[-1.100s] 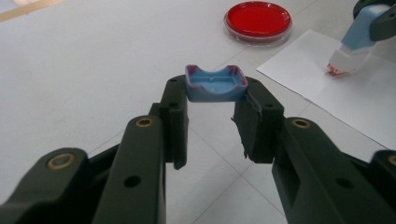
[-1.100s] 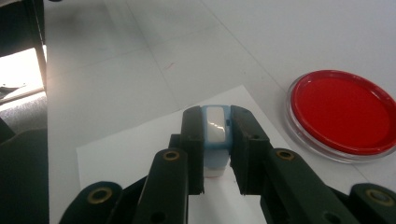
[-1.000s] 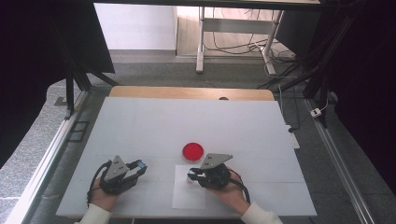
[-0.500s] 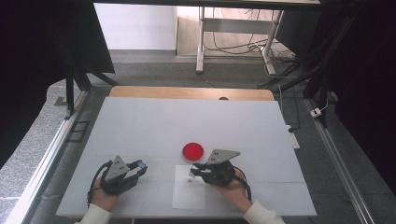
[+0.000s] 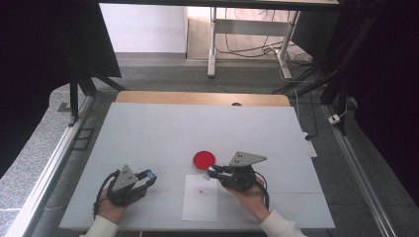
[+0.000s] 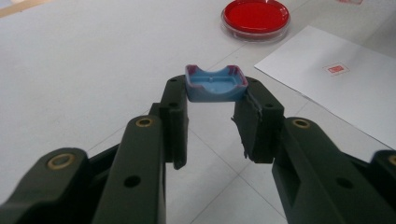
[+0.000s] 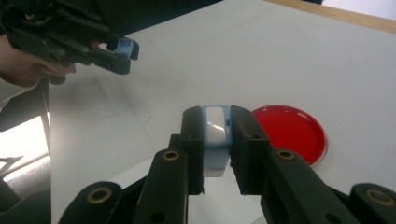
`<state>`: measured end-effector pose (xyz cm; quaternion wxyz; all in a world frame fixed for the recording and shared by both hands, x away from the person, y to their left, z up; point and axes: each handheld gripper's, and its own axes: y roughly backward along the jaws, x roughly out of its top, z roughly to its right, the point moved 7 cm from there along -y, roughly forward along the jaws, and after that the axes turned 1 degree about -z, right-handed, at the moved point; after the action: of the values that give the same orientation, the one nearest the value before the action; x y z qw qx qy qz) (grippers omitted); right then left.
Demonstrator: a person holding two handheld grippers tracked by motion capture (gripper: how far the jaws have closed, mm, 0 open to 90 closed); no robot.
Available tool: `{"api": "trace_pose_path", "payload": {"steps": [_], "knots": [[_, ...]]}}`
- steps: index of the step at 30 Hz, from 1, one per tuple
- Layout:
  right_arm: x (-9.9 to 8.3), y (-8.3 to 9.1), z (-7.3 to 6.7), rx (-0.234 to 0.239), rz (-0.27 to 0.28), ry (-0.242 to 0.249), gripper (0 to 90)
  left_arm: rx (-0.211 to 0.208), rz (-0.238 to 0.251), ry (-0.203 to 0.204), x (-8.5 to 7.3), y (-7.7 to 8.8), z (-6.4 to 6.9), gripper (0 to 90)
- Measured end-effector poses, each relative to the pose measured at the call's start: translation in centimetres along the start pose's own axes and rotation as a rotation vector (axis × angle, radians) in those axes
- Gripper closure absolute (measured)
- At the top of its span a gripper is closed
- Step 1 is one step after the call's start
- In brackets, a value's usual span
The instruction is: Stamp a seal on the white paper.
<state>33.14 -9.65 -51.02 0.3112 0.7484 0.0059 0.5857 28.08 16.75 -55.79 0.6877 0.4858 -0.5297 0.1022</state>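
My left gripper [image 5: 149, 176] rests on the table at the near left, shut on a small blue cap [image 6: 215, 84] held between its tips [image 5: 150, 174]. My right gripper [image 5: 210, 173] hovers at the far edge of a white paper sheet [image 5: 200, 202], shut on a light-blue and white stamp [image 7: 215, 128]. The stamp sits just short of a round red dish [image 5: 204, 159]. A small red stamp mark [image 5: 201, 190] lies on the paper; it also shows in the left gripper view [image 6: 335, 69]. The right gripper view has the left gripper [image 7: 122, 51] far off with the cap.
The white table [image 5: 158, 133] spreads wide behind the dish, ending at a wooden strip [image 5: 197, 98]. Dark frames and cables stand beyond and beside it. The paper's near edge lies close to the table's front edge.
My right gripper has lifted off the paper and drifted a little farther away and to the right, toward the red dish, with the stamp still in it. The left gripper has stayed put.
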Motion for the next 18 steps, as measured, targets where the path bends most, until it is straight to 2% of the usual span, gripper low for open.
{"api": "trace_pose_path", "payload": {"steps": [11,18], "knots": [[2.0,2.0,1.0,-0.032,0.122,-0.032,75.3,0.000,0.002,-0.003,0.0,0.0,0.1,64.7],[2.4,2.6,1.4,-0.039,0.139,-0.038,75.3,0.000,-0.001,-0.002,0.0,-0.1,0.0,64.7]]}}
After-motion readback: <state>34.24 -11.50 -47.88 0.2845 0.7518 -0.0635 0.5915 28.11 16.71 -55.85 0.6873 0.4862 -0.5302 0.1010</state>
